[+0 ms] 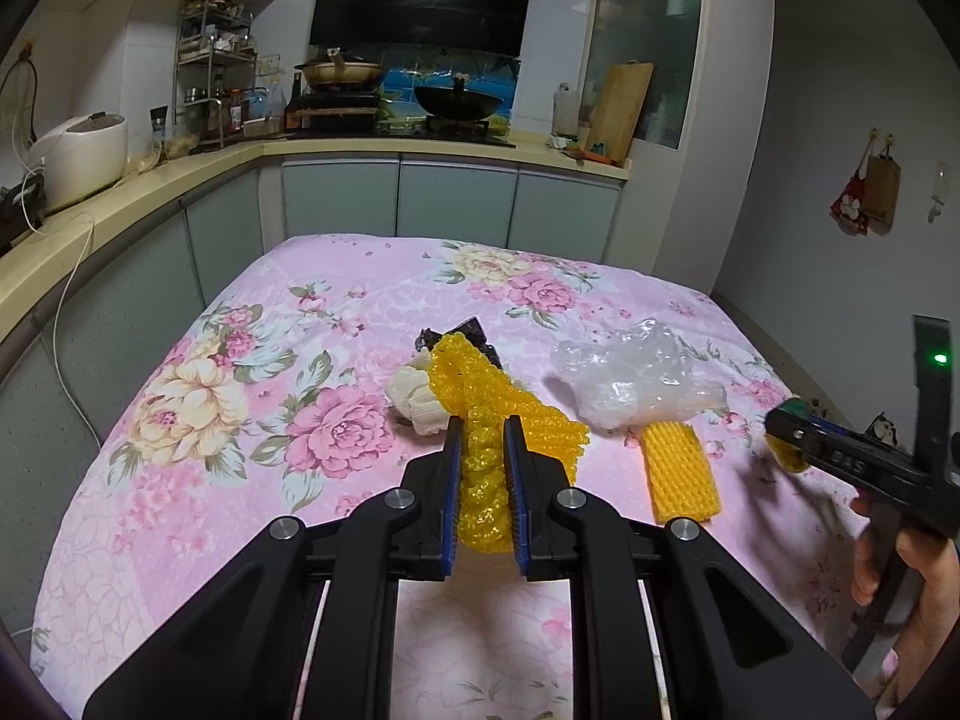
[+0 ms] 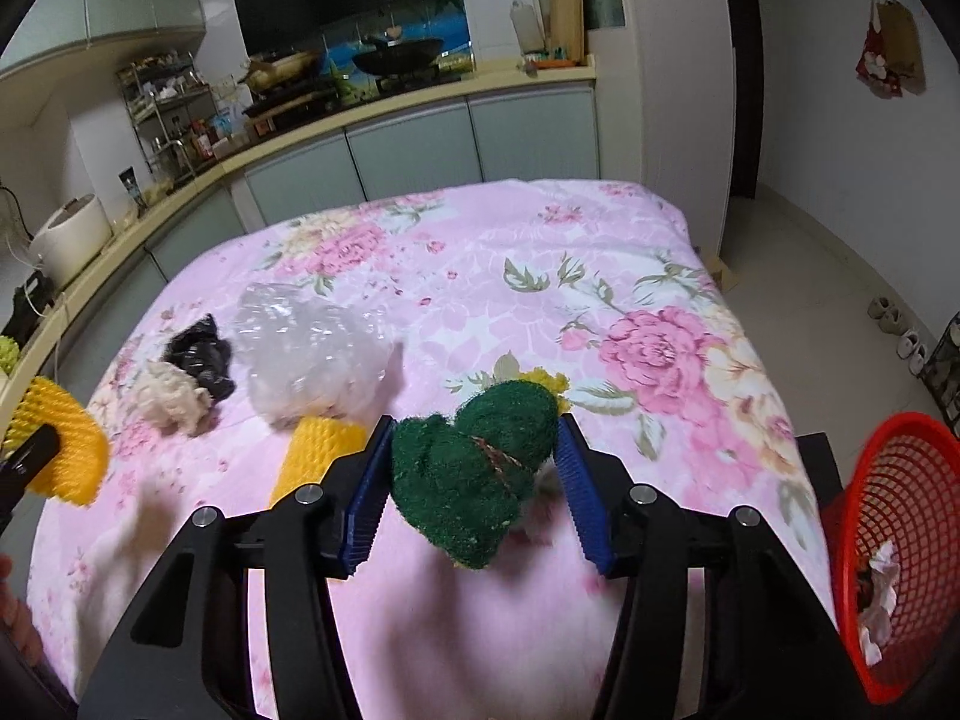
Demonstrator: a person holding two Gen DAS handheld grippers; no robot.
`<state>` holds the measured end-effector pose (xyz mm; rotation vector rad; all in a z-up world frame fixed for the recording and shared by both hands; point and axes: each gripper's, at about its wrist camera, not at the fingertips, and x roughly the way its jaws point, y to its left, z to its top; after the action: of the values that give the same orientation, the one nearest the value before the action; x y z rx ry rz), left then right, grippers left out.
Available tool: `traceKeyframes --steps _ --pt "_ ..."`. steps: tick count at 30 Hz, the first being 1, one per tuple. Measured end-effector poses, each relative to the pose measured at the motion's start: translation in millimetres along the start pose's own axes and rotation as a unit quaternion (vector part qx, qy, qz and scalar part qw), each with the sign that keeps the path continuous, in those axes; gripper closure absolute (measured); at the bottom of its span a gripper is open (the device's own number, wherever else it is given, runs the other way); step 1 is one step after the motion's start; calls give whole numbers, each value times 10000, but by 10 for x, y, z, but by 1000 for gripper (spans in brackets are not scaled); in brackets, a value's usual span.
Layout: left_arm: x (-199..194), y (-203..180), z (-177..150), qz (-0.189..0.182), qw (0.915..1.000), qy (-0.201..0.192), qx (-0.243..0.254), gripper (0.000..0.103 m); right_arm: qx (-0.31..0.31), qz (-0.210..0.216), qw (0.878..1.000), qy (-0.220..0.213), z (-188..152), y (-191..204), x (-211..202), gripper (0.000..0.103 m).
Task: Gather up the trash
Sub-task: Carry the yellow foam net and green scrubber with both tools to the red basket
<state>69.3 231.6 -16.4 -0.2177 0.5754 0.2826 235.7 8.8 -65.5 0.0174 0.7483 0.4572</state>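
My left gripper (image 1: 483, 427) is shut on a yellow foam net (image 1: 483, 420) and holds it above the pink floral cloth (image 1: 336, 312); the net also shows at the left edge of the right wrist view (image 2: 60, 444). My right gripper (image 2: 474, 426) is shut on a green and yellow scouring sponge (image 2: 474, 468); it shows at the right of the left wrist view (image 1: 786, 432). On the cloth lie a second yellow foam net (image 1: 678, 474) (image 2: 312, 450), a crumpled clear plastic bag (image 1: 636, 378) (image 2: 306, 348), a cream wad (image 1: 414, 399) (image 2: 171, 399) and a black wrapper (image 1: 474, 333) (image 2: 201, 354).
A red mesh basket (image 2: 888, 480) with white paper scraps stands off the table's right front corner. A kitchen counter (image 1: 150, 192) with a rice cooker (image 1: 81, 156), a rack and woks runs along the left and the back. Shoes (image 2: 900, 330) lie on the floor at right.
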Motion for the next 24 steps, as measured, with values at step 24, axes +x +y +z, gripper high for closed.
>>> traceKeyframes --steps 24 --pt "-487 -536 200 -426 9969 -484 449 90 145 -34 9946 -1022 -87 -95 -1352 52"
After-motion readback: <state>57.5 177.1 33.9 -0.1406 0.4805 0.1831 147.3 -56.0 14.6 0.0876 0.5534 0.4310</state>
